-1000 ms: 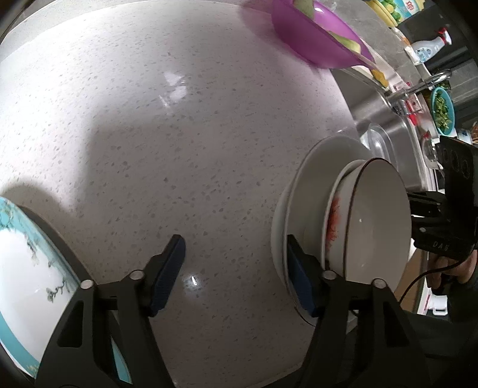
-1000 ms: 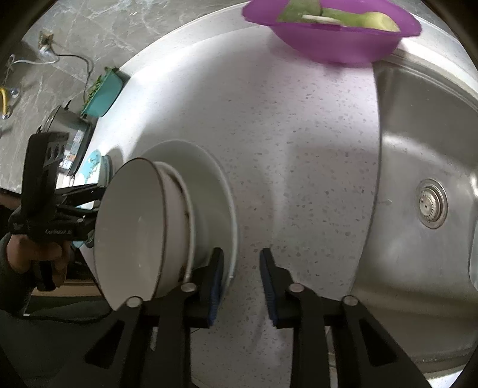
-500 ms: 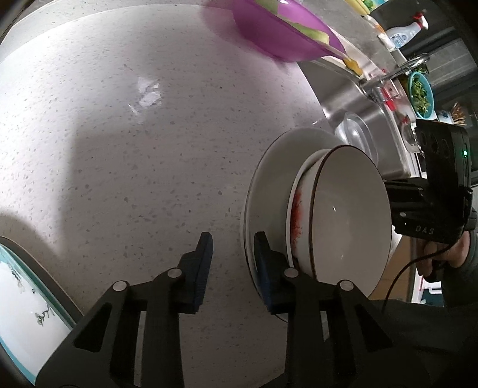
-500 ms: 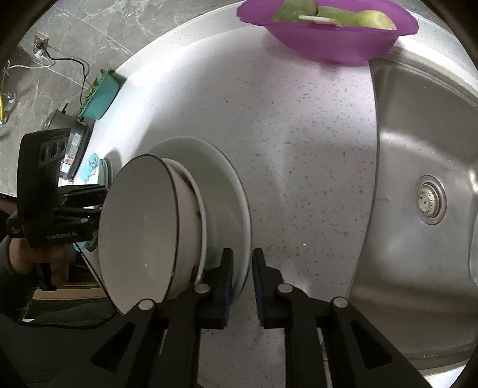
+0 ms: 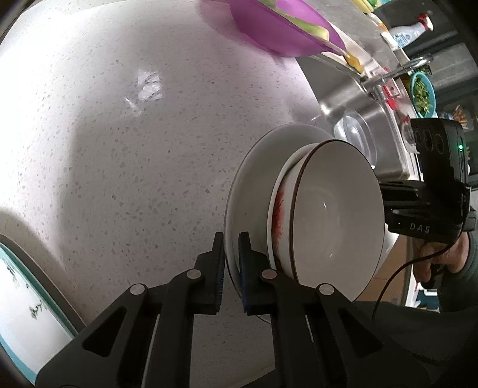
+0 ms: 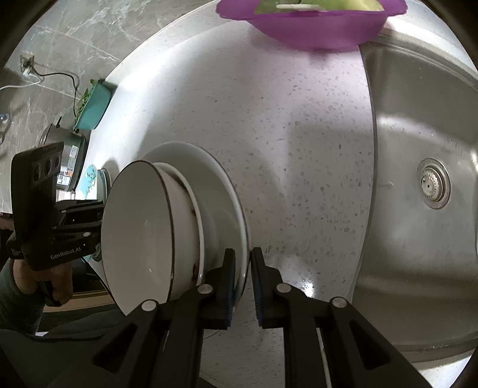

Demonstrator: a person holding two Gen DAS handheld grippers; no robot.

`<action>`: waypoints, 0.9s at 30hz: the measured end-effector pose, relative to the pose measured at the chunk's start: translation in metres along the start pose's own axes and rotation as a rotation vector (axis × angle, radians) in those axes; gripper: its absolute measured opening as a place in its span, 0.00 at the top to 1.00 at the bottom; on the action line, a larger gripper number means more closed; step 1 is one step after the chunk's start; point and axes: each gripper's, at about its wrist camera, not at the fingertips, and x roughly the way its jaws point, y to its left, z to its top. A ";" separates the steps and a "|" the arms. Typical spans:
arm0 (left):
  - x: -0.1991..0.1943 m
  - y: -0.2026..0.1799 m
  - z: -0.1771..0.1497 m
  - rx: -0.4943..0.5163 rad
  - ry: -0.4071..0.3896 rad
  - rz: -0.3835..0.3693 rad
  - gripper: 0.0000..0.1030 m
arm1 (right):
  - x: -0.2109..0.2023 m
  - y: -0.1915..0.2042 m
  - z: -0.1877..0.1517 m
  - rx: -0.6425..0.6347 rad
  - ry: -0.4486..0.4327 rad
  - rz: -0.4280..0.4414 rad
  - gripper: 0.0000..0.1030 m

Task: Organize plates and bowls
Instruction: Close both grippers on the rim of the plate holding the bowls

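A white plate (image 5: 254,179) carries two nested white bowls on the speckled counter (image 5: 119,149). The top bowl (image 5: 334,215) has a dark rim line, and the lower bowl (image 5: 279,209) is smeared red. My left gripper (image 5: 230,238) has the plate's near rim between its blue pads; its jaws are closing, and the pads press on both faces. In the right wrist view, my right gripper (image 6: 241,253) is shut on the opposite rim of the plate (image 6: 221,191), beside the stacked bowls (image 6: 137,226). I cannot tell whether the plate is off the counter.
A purple bowl (image 6: 313,27) of green pieces stands at the back by the steel sink (image 6: 418,149). A teal-rimmed plate (image 5: 21,298) lies at the left front. A teal container (image 6: 92,107) and a pot (image 6: 65,152) stand far left. A person's hand (image 5: 442,256) holds the right gripper.
The left gripper's jaws went from wide open to tight around the plate's rim as it slid toward the plate. The right gripper's jaws narrowed onto the opposite rim.
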 end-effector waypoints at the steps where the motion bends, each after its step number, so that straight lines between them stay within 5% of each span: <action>1: 0.000 0.001 0.000 -0.007 0.001 0.002 0.96 | 0.000 -0.001 0.000 0.006 0.003 0.002 0.85; 27: -0.018 0.010 -0.004 -0.036 -0.009 0.027 0.97 | -0.005 0.003 0.007 0.052 -0.004 0.014 0.87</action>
